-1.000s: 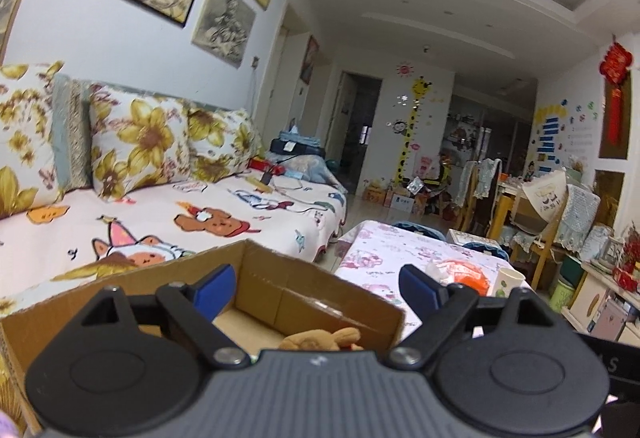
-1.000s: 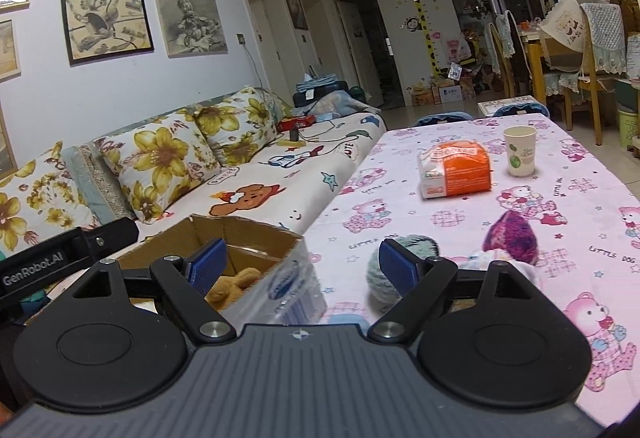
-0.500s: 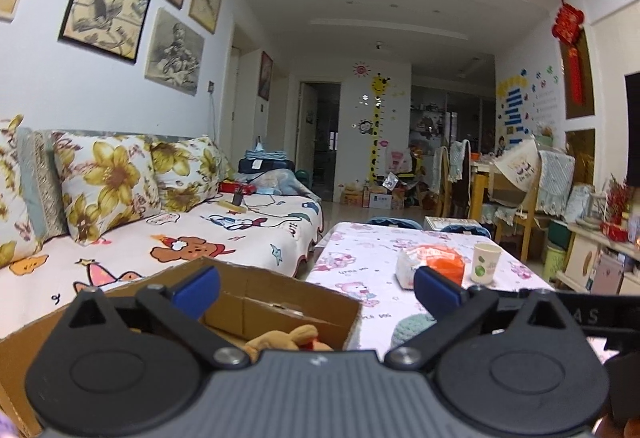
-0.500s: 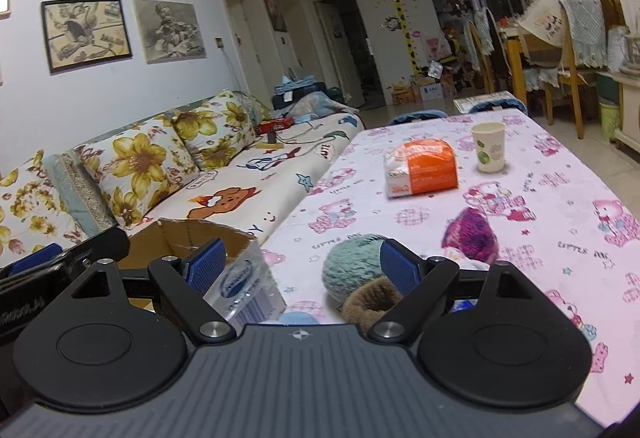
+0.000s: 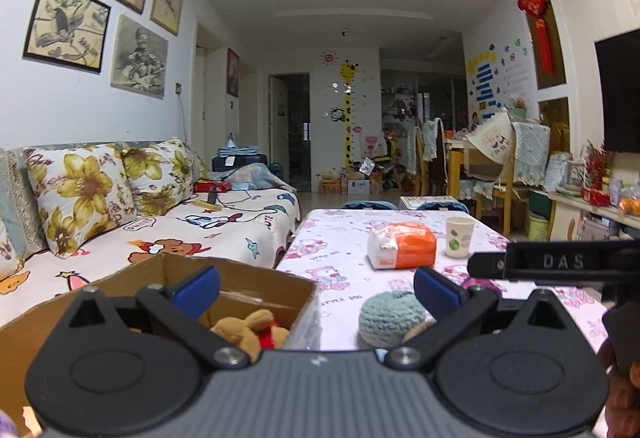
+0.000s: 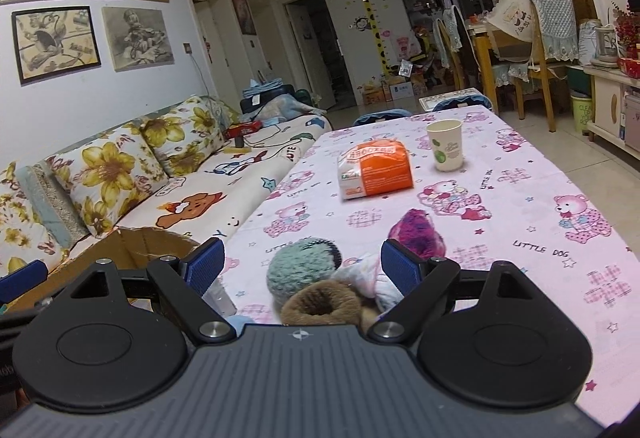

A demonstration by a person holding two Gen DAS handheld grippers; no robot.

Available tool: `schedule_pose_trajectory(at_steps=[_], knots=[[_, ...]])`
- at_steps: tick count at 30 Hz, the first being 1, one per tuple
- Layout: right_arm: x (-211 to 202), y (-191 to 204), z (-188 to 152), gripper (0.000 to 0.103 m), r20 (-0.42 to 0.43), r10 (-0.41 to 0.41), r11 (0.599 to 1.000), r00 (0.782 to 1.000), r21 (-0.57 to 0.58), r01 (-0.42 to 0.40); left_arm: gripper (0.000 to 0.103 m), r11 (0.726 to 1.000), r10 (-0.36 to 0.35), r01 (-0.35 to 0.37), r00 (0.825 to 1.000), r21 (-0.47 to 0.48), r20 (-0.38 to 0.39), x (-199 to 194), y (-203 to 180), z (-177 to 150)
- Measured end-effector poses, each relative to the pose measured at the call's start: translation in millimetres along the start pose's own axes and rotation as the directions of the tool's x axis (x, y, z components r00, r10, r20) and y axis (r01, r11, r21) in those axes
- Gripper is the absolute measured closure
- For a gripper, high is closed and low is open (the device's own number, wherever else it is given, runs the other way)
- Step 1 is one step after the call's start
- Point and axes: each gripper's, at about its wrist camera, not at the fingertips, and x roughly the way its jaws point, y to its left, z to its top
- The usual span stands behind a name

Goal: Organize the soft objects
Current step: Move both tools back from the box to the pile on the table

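Soft toys heaped at the near edge, both grippers wide and empty.

Right there on the pink bear-print surface (image 6: 520,205) sits the pile: a teal-grey knitted ball (image 6: 302,268), a brown furry ring (image 6: 320,304) pressed against its front, a white-and-pink cloth bundle (image 6: 370,278) just beside them, and a fuzzy purple-magenta plush (image 6: 416,234) behind that. The right gripper (image 6: 302,266) hangs over the heap, blue pads spread wide, gripping nothing. To the left, an open brown cardboard box (image 5: 256,278) stands touching the surface's edge, with a tan stuffed animal in a red scarf (image 5: 252,330) lying inside. The left gripper (image 5: 316,288) spans the box rim, fingers far apart, empty as well. Farther back stand an orange-and-white plastic packet (image 6: 376,169) and a white paper cup (image 6: 445,149), near each other; a floral-cushioned sofa (image 6: 120,173) runs along the left.
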Motion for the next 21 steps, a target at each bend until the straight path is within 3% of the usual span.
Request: schedule_pose_trajectory(at_steps=[21], knots=[[0.0, -6.9, -1.8, 0.000, 0.015, -0.050, 0.998, 0.999, 0.033, 0.050, 0.001, 0.992, -0.069, 0.074, 0.997, 0.104, -0.046, -0.4, -35.1, -15.1]])
